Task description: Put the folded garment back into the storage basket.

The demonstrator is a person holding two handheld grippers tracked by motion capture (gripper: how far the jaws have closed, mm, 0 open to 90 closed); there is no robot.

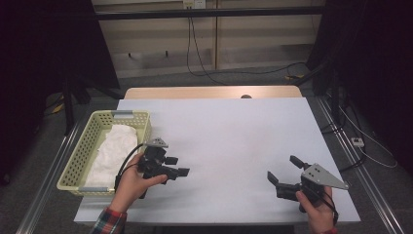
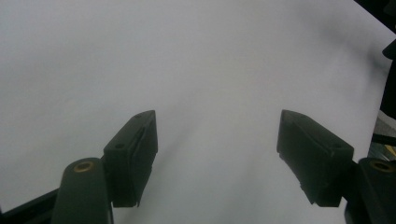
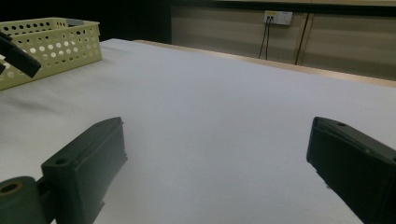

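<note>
Now, with both sets of jaws spread and empty — left gripper (image 1: 178, 165) just beside the basket (image 1: 87, 141), right gripper (image 1: 282, 171) well apart — swing your left one over the rim and pinch the white cloth (image 1: 113, 148) lying inside at a raised fold.

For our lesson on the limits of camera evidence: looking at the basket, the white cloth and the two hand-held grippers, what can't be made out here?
- White cloth, high view: its lower layers and whatever is under it are hidden by the basket wall and its own folds.
- Basket, right gripper view: cut off by the left edge; contents hidden behind its wall.
- Right hand-held gripper, high view: its grip is covered by the hand.
</note>
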